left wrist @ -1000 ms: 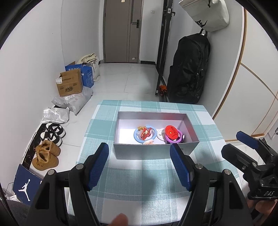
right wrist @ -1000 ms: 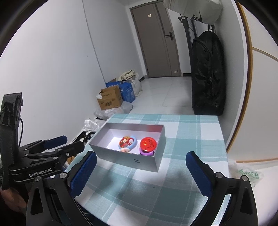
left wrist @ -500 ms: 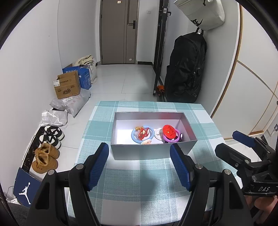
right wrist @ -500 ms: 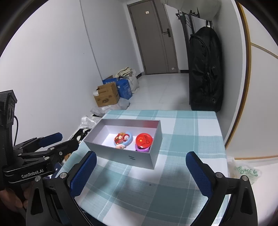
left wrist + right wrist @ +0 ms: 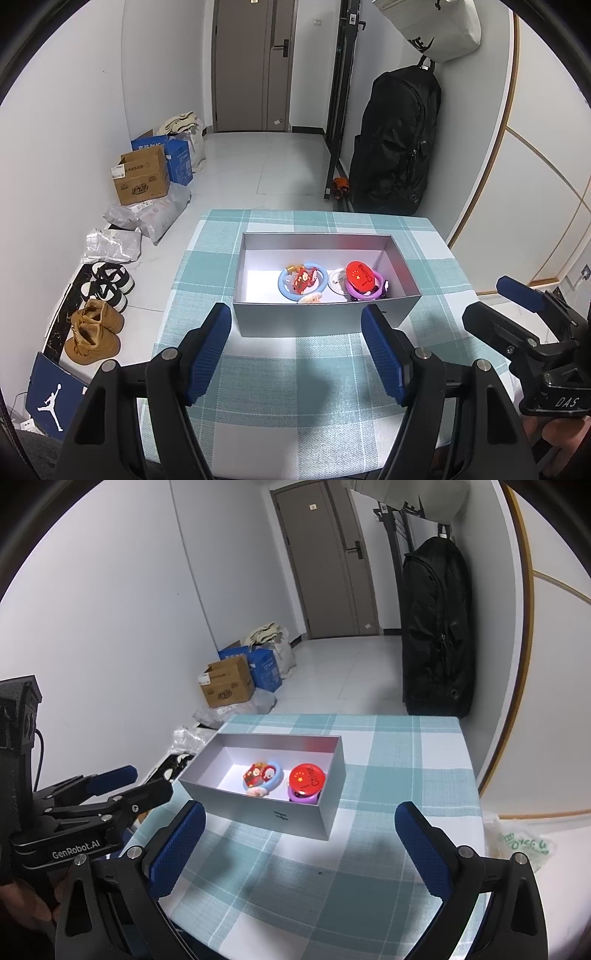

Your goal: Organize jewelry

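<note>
Grey open-topped box point(image 5: 325, 325), on the checked teal-and-white tablecloth point(image 5: 295, 398) near the table's middle; a small mark resembling "H" on its near outer wall in the right wrist view. Contents, all toward the box's right half: red round badge point(image 5: 307, 775) printed "China" with yellow stars, lying on a purple ring point(image 5: 364, 294); white disc point(image 5: 337, 282) just beside it; light-blue ring point(image 5: 303, 282) with a red figure charm point(image 5: 302, 280) on it; a small pale pink piece point(image 5: 311, 298) against the near wall. Left gripper point(image 5: 295, 345) — jaws wide, holding nothing, above the cloth short of the box; body lettered "GenRobot.AI". Right gripper point(image 5: 295, 843) — jaws wide, holding nothing, likewise short of the box; body lettered "DAS". Surroundings: brown carton point(image 5: 140, 182) with printed labels too small to read, blue carton point(image 5: 173, 160), grey mailing bags point(image 5: 147, 216), tan boots point(image 5: 94, 332), black-and-white sneakers point(image 5: 109, 282), blue board with Jumpman logo point(image 5: 55, 397), black backpack point(image 5: 397, 144), white bag point(image 5: 436, 26) overhead, grey door point(image 5: 255, 62), plastic bag with green print point(image 5: 524, 845).
</note>
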The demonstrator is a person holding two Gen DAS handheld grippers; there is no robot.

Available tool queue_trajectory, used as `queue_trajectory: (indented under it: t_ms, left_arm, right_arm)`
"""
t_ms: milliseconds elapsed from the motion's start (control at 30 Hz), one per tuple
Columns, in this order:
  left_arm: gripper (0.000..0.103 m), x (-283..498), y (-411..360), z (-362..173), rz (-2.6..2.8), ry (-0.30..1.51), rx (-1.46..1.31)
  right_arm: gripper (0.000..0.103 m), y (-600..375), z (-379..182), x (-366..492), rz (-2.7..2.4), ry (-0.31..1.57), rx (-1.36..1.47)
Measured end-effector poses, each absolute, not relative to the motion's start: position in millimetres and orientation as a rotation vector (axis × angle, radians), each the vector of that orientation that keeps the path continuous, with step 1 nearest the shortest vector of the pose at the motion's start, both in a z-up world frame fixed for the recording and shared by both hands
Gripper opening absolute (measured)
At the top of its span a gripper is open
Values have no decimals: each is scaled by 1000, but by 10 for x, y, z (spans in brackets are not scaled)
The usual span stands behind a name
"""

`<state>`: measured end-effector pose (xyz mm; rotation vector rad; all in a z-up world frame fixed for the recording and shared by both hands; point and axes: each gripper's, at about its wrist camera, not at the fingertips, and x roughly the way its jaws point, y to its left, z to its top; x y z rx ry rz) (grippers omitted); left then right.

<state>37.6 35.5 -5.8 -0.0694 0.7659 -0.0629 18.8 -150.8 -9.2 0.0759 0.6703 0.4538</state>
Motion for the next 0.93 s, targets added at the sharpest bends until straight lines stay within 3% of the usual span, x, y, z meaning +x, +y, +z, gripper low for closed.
queue_trajectory:
  t_ms: [933]
  left_arm:
    - [69,408,370,-105,-89,779,-89]
  right_arm:
    - [103,-1517,-69,172,461,661,82]
